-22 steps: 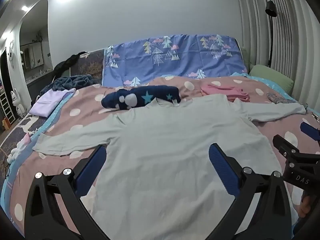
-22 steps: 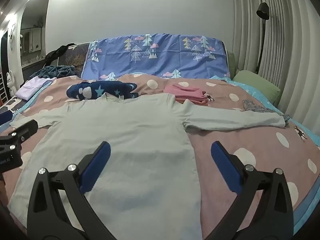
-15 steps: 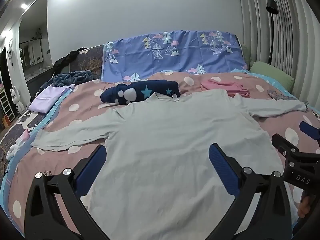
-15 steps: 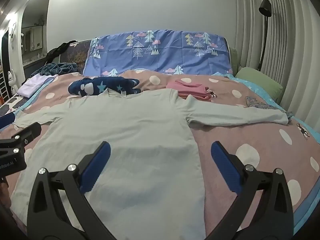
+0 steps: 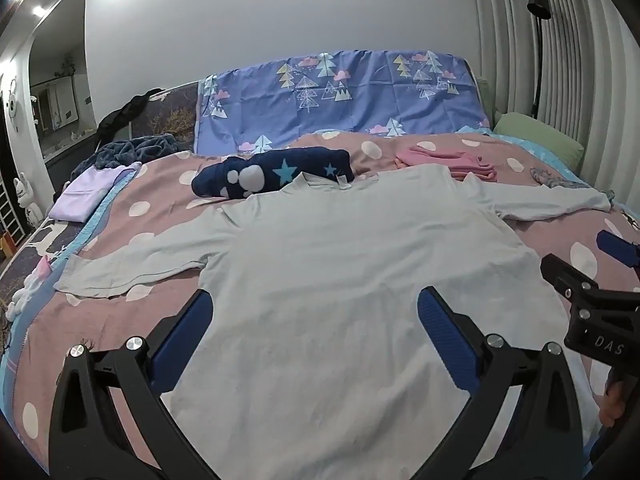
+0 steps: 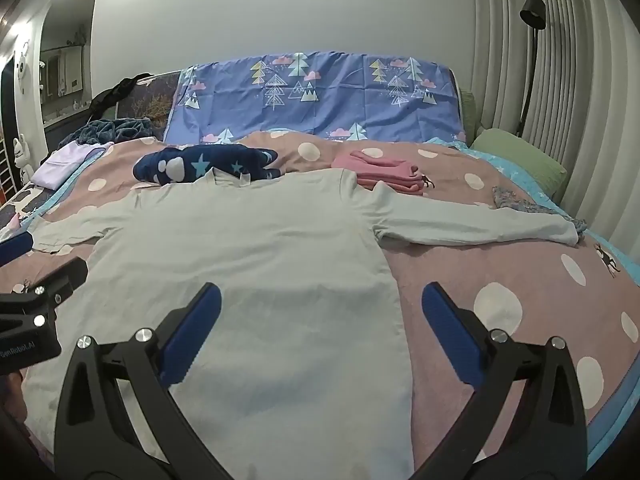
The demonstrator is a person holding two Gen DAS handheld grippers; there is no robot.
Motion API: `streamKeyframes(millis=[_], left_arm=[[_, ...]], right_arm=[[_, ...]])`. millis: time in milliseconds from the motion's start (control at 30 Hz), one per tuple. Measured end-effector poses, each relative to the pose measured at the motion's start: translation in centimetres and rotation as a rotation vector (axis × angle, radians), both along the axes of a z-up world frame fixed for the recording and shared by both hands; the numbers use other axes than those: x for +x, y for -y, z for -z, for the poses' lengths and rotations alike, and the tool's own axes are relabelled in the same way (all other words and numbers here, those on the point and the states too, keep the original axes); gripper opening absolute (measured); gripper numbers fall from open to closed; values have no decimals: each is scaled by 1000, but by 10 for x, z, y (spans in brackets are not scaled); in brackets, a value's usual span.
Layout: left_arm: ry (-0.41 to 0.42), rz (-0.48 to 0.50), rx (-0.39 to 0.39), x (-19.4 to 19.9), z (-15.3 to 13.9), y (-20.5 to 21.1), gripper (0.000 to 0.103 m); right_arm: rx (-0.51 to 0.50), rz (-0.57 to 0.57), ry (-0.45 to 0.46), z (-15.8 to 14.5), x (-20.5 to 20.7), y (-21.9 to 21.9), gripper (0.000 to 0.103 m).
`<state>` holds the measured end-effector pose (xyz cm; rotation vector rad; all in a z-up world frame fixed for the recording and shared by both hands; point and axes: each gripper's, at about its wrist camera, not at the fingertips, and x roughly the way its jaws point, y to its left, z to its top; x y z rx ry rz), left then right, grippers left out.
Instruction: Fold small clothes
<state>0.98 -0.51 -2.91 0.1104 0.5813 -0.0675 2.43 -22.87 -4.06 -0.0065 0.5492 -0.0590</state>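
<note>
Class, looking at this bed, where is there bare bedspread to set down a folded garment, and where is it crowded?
Free: pink dotted bedspread right of the pale grey long-sleeved shirt, below its sleeve. Also the left strip beside the folded lilac cloth. Crowded: near the headboard, around the navy star-print bundle and pink folded stack.

Both views crept forward along the pale long-sleeved shirt (image 5: 352, 280); the headboard cover (image 6: 320, 96) sat slightly higher in both.

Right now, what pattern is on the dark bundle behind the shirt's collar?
Navy bundle with white paw prints and light blue stars, clearest in the right wrist view.
</note>
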Motion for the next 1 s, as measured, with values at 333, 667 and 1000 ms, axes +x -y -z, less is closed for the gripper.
streamKeyframes(millis=[333,667,1000], left_arm=[[42,27,19,-2,10,-5,102],[42,63,-8,-7,11,-9,102],[-15,48,-30,0,20,-15,102]], right_arm=[[7,16,3,-1,-5,-14,101],[7,17,-1,8,-8,-16,101],[12,21,-18,12,-5,-17,101]])
